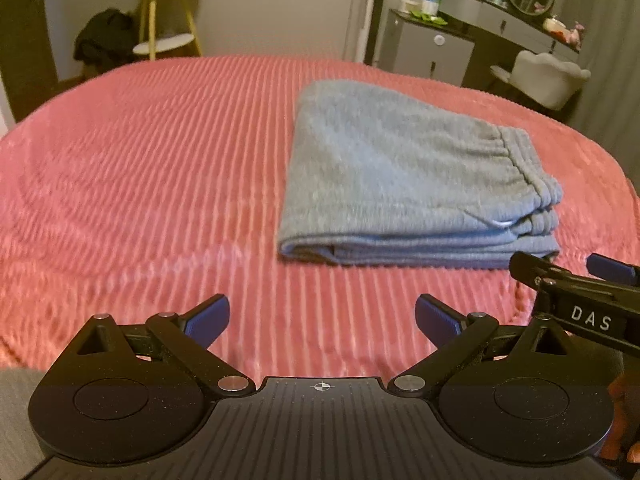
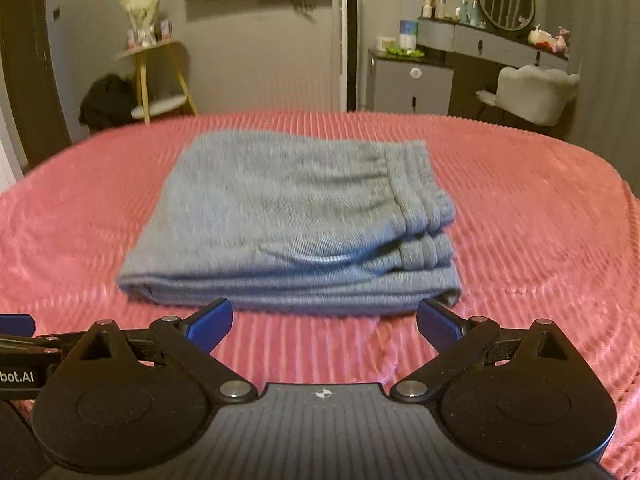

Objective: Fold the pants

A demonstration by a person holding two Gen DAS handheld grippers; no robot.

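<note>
With both our left gripper and right gripper spread wide and empty, the grey pants lie folded on the pink bedspread, apparently finished.

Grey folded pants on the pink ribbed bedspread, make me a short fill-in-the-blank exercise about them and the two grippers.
1. The grey folded pants lie on a ribbed bedspread coloured ____.
2. The pants' elastic waistband lies on the stack's ____ side in both views.
3. The right gripper has its blue-padded jaws ____, with nothing between them.
4. The left gripper holds ____.

Missing words: pink; right; open; nothing
</note>
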